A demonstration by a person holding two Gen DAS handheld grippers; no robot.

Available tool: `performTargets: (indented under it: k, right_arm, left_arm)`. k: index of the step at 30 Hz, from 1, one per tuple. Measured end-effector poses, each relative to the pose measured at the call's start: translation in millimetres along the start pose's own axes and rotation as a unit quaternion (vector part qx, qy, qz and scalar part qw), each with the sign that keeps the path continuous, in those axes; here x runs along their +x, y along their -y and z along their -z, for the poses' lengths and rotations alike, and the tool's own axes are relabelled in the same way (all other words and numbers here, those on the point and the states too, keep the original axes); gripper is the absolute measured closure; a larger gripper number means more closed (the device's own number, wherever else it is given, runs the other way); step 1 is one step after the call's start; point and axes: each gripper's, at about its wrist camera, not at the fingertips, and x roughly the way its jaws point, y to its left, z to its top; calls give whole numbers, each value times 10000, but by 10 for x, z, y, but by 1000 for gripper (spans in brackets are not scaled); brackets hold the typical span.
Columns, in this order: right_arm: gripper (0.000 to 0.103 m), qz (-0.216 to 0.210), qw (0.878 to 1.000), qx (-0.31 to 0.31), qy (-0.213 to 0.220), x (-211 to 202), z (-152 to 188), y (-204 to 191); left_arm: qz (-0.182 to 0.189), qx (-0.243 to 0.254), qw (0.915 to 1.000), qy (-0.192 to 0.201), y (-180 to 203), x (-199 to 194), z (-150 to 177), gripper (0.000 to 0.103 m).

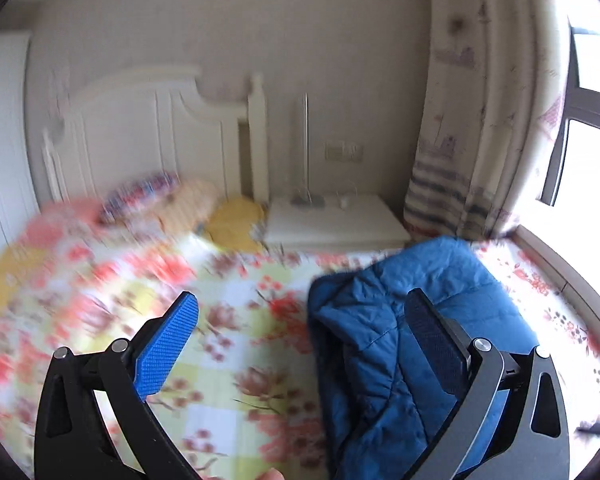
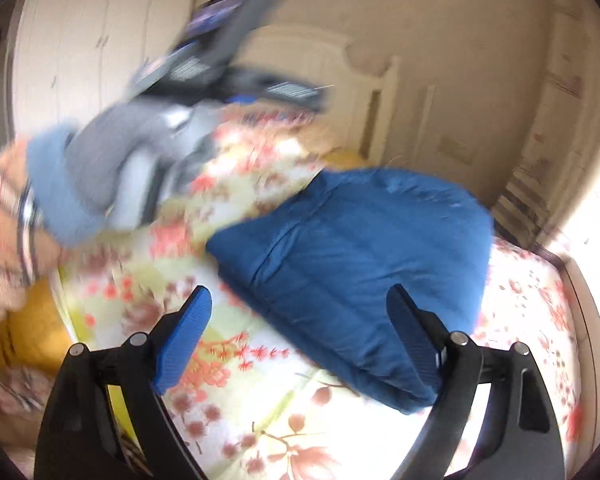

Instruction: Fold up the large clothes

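Note:
A blue padded jacket [image 1: 404, 320] lies bunched and folded on the floral bedspread [image 1: 228, 320], to the right in the left wrist view. My left gripper [image 1: 300, 340] is open and empty above the bed; its right finger is in front of the jacket. In the right wrist view the jacket [image 2: 352, 256] lies as a folded bundle on the bedspread [image 2: 260, 400]. My right gripper [image 2: 300, 332] is open and empty just in front of it. The left gripper and the gloved hand holding it [image 2: 148, 136] show blurred at the upper left.
A white headboard [image 1: 148, 136] and pillows [image 1: 152, 196] stand at the far end of the bed. A white nightstand [image 1: 332, 220] with a lamp sits beside it. A curtain [image 1: 480, 120] and window are on the right. A white wardrobe [image 2: 92, 40] stands at the left.

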Motion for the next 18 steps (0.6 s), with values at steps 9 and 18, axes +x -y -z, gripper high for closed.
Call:
performTargets:
  k: [9,18]
  right_arm:
    - [3,1148,9797,1282,1025,-962,-165,460]
    - [3,1315,9818,1362,113,-557,463,164]
  left_arm:
    - [-327,29,9956,873,269,-1401,145,4]
    - [-241,166,9991,-310,577,-1352,1118,4]
